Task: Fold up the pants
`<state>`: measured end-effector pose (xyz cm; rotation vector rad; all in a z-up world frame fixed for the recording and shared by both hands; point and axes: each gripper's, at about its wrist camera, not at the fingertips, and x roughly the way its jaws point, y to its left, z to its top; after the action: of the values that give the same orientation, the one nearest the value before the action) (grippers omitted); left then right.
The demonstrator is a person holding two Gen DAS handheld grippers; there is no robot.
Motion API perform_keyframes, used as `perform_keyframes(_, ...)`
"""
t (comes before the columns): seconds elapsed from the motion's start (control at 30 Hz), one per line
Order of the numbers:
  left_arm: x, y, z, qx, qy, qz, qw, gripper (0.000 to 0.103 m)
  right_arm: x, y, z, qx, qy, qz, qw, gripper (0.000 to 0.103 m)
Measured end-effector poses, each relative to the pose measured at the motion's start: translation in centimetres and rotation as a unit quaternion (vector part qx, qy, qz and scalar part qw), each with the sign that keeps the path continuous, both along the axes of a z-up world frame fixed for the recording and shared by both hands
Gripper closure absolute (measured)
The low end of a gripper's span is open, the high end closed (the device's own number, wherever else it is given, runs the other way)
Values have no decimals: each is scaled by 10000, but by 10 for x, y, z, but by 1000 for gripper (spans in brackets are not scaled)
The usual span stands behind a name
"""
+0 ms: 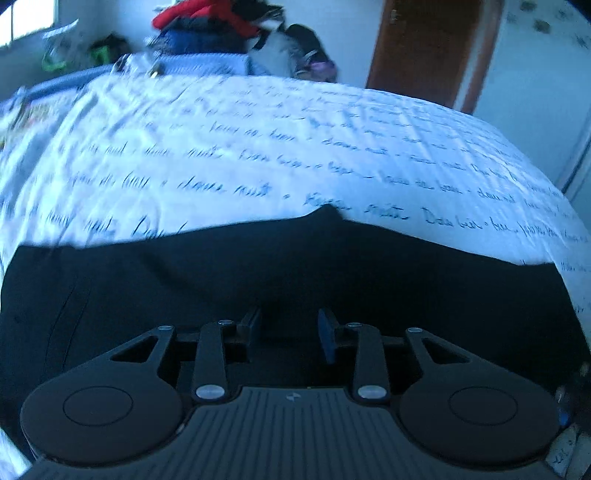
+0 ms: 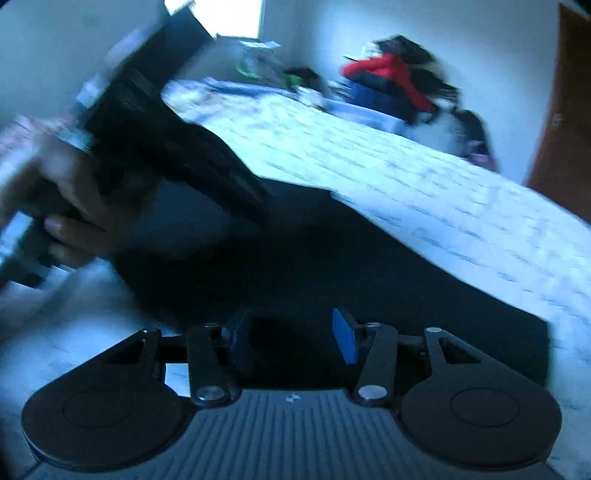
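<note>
pants (image 1: pixel 258 280) flat on bed (image 1: pixel 295 155), clothes pile (image 1: pixel 221 26) behind

Bedsheet (image 1: pixel 295 147) printed with cursive script lines, blurred, not legible

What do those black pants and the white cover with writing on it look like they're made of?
Black pants: probably a woven, matte fabric; it lies flat, limp and without shine. The weave is too dark to tell.
White cover: likely thin cotton-like cloth, matte, with fine creases and printed dark script. Blur leaves the fibre open.
</note>
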<state>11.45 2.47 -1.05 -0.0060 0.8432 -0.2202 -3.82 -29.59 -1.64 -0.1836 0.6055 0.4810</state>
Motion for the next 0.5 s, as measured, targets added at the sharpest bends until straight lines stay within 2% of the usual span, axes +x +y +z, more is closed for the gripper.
perform_keyframes(0.1, -1, 9, 1, -118, 39, 113, 9999, 66, 4, 17, 0, -5, 2, 266, 9996, 55)
perform_keyframes(0.13, -2, 11, 2, -121, 39, 107, 9999, 66, 9, 23, -4, -23, 125, 352, 9993, 55)
perform_keyframes(0.2, -5, 10, 3, -98, 27, 50, 9999, 66, 16, 28, -9, 147, 455, 652, 9967, 55)
perform_keyframes(0.3, -9, 7, 6, -75, -26, -129, 9999, 66, 18, 21, -1, 510, 393, 720, 9953, 55)
perform_keyframes(0.4, -12, -5, 7, -34, -101, -364, 9993, 66, 26, 6, 10, 749, 136, 170, 9970, 55)
perform_keyframes(0.5, -19, -22, 7, 58, -212, -598, 9980, 64, 37, 2, 7, 367, -43, -478, 9982, 55)
